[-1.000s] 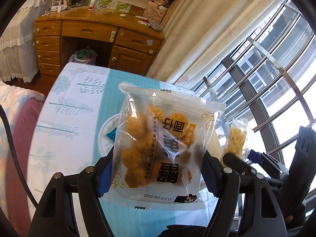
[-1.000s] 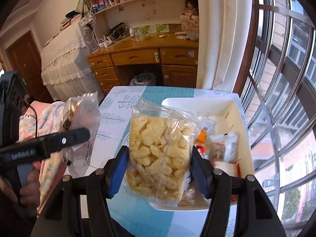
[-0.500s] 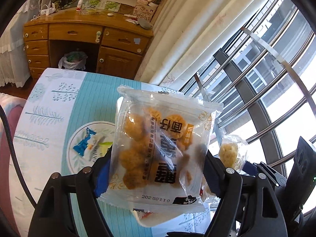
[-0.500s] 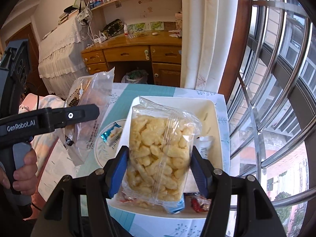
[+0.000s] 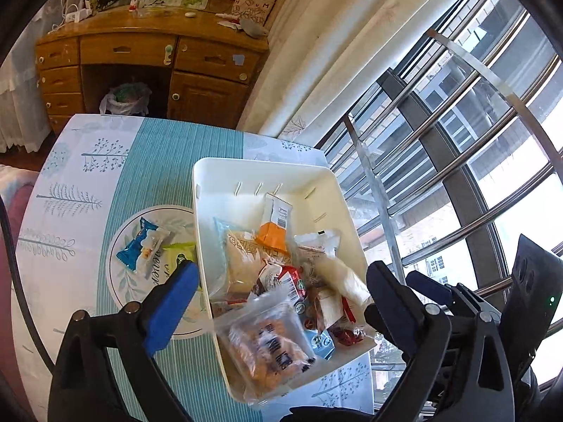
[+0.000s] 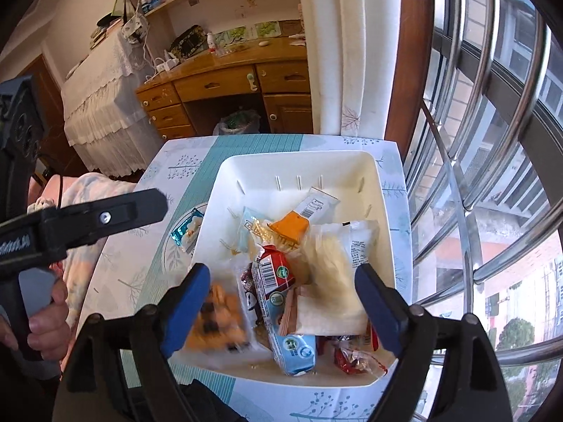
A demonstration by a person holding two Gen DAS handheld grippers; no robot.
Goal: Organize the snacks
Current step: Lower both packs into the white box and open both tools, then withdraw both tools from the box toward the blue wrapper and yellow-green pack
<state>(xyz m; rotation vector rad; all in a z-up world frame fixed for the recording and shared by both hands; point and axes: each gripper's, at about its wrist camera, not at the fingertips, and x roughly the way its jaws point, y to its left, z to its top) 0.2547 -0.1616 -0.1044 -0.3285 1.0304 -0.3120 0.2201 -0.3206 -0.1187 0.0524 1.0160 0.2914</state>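
A white bin (image 5: 260, 168) on the teal tablecloth holds several snack packets. The bag of brown round snacks (image 5: 267, 348) lies in its near corner, blurred in the right wrist view. The bag of pale yellow puffs (image 6: 330, 281) rests on the pile at the bin's right. My left gripper (image 5: 283, 268) hangs over the bin, its jaws opening with nothing between the pads. My right gripper (image 6: 281, 270) is above the same bin, jaws also opening and nothing gripped. A blue packet (image 5: 140, 246) and a green packet (image 5: 179, 253) lie on the cloth left of the bin.
A wooden desk (image 5: 151, 56) with drawers stands beyond the table, with a bagged waste bin (image 5: 123, 98) under it. Curtains and a barred window (image 5: 457, 140) run along the right. A blanket (image 6: 88, 193) lies at the table's left. A hand (image 6: 45, 327) holds the left gripper's handle.
Both grippers moved over the white bin and opened. The brown snack bag and the yellow puffs bag left the jaws and dropped into the bin.
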